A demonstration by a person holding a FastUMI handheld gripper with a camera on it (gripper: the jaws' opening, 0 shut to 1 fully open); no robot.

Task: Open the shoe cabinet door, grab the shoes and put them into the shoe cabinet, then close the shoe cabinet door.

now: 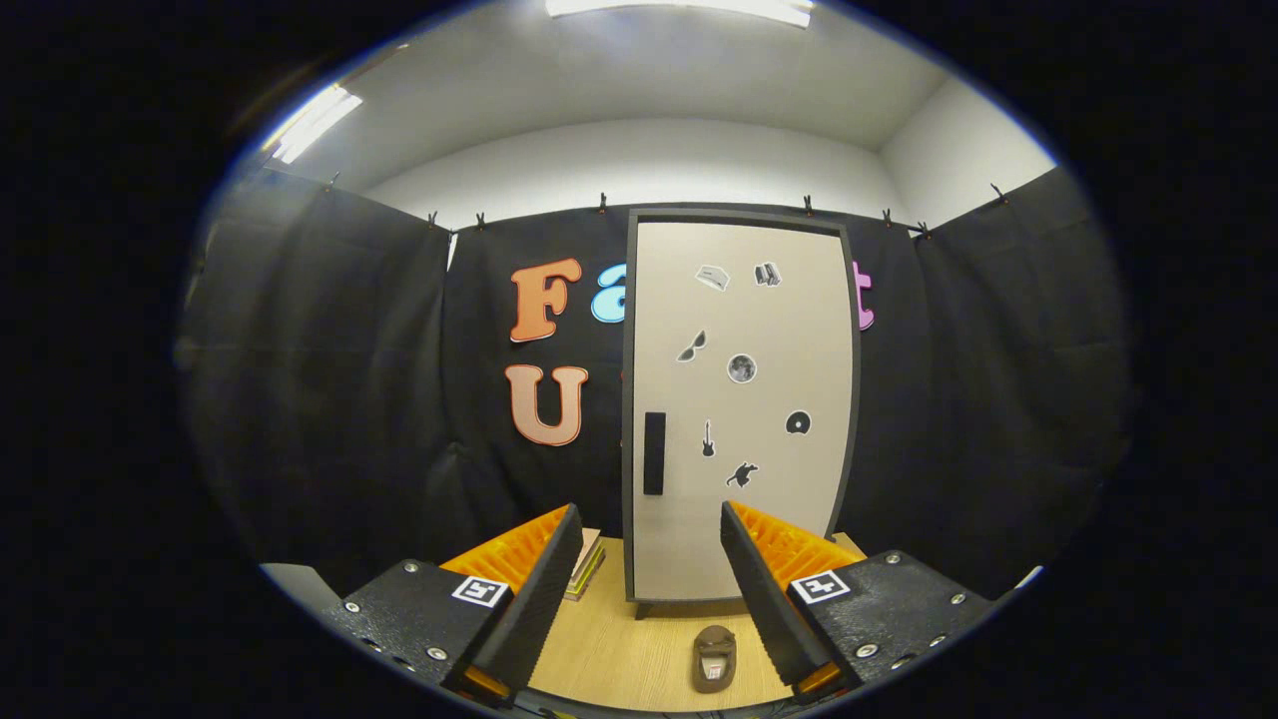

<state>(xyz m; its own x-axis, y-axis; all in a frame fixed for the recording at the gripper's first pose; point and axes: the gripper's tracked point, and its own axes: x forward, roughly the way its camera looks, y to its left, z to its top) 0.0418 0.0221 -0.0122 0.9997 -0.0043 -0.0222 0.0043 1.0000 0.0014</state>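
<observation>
Nothing done yet. Cabinet door (741,409) closed, handle (654,453) untouched. Shoe (715,658) lying on the surface (619,649) before the cabinet, between the fingers of the tool (651,524), spread apart, empty. Opening, loading, closing all left.

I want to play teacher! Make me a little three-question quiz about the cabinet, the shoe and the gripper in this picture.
1. True or false: the tall beige shoe cabinet door with a dark frame is shut.
2. Where does the small brown shoe lie? A) inside the cabinet B) on the light wooden tabletop in front of the door, between the fingers C) on the stack of books
3. Fill in: the gripper is ____, holding nothing.

Key
1. True: the door sits flat in its frame, with the black rectangular handle at its edge.
2. B
3. open
</observation>
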